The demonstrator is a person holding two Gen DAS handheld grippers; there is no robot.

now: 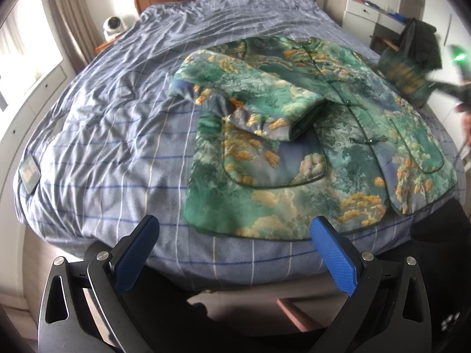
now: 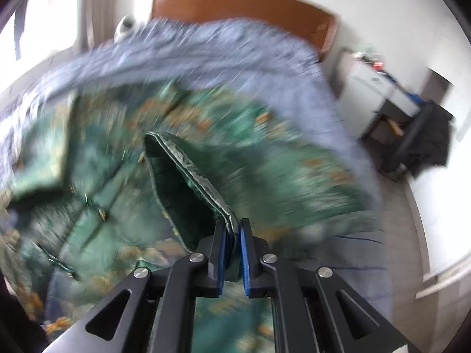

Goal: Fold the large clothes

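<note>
- Jacket (image 1: 309, 135), green and patterned, lies front-up on the bed (image 1: 103, 135); one sleeve folded across its chest.
- Left gripper (image 1: 232, 229) hovers over bed's near edge, jaws wide apart, holding nothing.
- Right gripper (image 2: 234, 235) clamps the other sleeve's cuff (image 2: 188, 161), lifted above the jacket.

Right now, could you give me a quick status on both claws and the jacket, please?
Left claw open, empty, over the bed's near edge. Right claw shut on the sleeve cuff. Jacket on the bed, one sleeve folded in. Nothing in the way.

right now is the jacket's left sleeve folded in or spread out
Folded in: the sleeve lies bent across the jacket's front, its cuff resting mid-chest rather than out on the bed.
</note>
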